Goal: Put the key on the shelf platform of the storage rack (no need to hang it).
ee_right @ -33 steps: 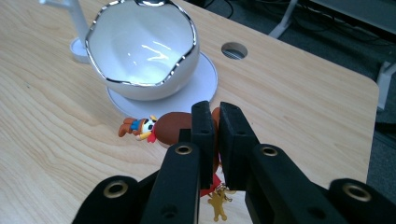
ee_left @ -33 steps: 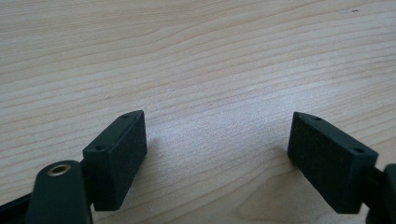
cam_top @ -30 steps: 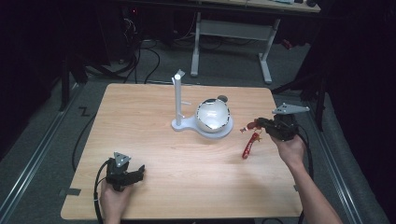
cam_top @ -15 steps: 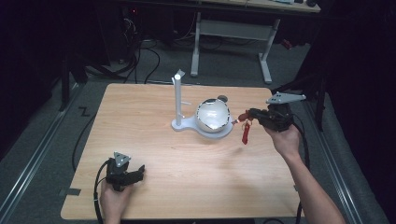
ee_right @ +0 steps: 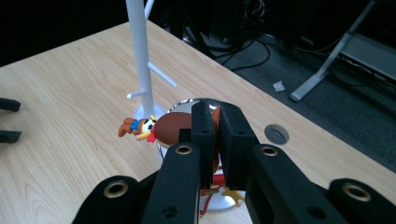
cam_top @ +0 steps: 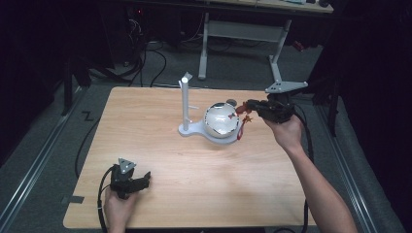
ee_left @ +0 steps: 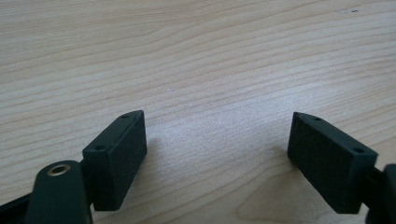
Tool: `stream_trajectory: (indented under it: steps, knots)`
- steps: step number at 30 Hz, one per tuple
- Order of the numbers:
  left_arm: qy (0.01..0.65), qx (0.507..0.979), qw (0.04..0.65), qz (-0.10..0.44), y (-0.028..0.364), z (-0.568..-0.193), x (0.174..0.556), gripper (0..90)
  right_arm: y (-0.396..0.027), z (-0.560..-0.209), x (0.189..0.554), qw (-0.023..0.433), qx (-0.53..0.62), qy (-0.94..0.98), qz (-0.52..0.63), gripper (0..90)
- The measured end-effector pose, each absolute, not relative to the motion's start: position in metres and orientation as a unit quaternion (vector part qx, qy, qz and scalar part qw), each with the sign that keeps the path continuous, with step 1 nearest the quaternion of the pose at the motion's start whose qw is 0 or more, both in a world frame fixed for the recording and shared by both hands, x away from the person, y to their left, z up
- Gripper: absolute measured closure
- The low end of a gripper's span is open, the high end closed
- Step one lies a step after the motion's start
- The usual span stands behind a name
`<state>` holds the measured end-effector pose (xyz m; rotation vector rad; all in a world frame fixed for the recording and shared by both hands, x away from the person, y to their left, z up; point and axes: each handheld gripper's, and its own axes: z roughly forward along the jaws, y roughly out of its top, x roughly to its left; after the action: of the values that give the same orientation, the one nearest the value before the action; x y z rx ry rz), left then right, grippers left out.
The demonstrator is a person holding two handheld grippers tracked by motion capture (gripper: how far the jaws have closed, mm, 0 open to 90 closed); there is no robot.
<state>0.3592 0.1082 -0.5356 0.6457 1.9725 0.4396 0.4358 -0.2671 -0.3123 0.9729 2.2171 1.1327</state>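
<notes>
The chicken toy [ee_right: 161,128], clamped in the right tongs [ee_right: 214,122], has risen off the surface [cam_top: 155,136] to the silver bowl [cam_top: 221,121] beside the white stand [cam_top: 185,102], probably for hanging; left tongs [ee_left: 215,154] rest apart

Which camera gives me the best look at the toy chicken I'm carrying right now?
The right gripper view: the toy chicken sits close up, its brown body clamped between the right gripper jaws, head toward the white stand. The high view shows it small and partly hidden beside the shiny bowl. The left gripper view looks at bare table.
</notes>
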Motion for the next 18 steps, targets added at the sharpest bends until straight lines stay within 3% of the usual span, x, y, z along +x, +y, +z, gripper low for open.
stream_trajectory:
  steps: [18]
  knots:
    - [0.824, 0.243, 0.483, 0.17, 0.105, -0.534, 0.36, 20.0, -0.234, -0.296, 0.475, 0.233, 0.354, 0.803, 0.419, 85.5]
